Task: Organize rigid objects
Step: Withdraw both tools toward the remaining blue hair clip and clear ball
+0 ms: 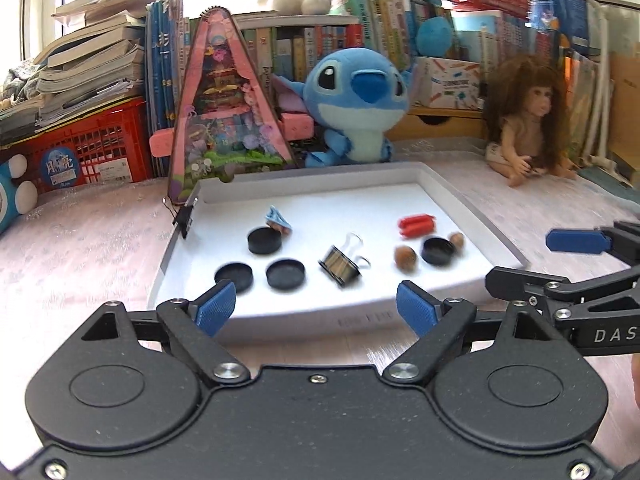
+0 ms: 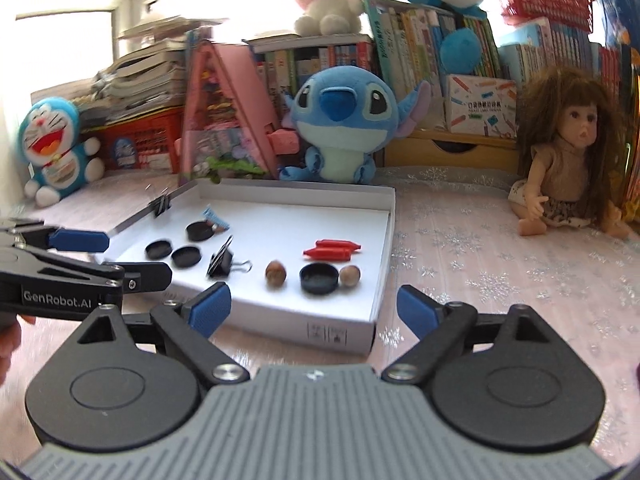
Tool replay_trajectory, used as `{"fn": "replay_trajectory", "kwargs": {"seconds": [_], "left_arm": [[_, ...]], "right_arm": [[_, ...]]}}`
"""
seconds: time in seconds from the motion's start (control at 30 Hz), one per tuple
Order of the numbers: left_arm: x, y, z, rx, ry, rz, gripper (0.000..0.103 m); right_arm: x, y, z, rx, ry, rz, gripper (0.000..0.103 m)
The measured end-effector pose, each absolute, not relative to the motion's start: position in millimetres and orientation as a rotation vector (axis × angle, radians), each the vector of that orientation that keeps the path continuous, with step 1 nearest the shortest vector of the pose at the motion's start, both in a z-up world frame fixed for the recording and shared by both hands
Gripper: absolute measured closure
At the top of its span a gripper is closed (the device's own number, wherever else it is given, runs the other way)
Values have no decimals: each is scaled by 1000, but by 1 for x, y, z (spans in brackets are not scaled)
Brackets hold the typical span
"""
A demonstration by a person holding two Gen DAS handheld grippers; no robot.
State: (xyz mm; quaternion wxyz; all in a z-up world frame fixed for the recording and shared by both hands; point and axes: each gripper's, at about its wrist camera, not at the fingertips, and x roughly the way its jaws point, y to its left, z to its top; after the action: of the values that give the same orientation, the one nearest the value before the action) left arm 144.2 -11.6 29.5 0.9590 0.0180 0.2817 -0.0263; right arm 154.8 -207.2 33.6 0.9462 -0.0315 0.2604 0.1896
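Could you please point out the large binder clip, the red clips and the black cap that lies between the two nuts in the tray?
large binder clip (image 1: 339,266): left wrist view, on its black body.
red clips (image 2: 331,251): right wrist view, middle of the pile.
black cap between the nuts (image 2: 319,279): right wrist view, its hollow.

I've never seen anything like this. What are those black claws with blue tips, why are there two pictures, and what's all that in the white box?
No robot here: a person holds two hand-held claws, each with a camera looking along its fingers. One picture is from the left gripper, the other from the right gripper. Both are open and hold nothing.

Ahead sits a shallow white tray on a pink cloth. Inside lie four black round caps, such as this one, a large binder clip, two nuts, red pieces and a small blue item. A smaller clip is on the tray's edge. The Stitch plush and doll behind are background.
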Motion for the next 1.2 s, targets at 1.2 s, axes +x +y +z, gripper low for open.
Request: {"fn": "replay_trajectory", "kwargs": {"seconds": [1.2], "left_arm": [[9, -45, -9, 45, 648, -418, 57]], "right_arm": [[35, -233, 5, -206, 517, 496, 4]]}}
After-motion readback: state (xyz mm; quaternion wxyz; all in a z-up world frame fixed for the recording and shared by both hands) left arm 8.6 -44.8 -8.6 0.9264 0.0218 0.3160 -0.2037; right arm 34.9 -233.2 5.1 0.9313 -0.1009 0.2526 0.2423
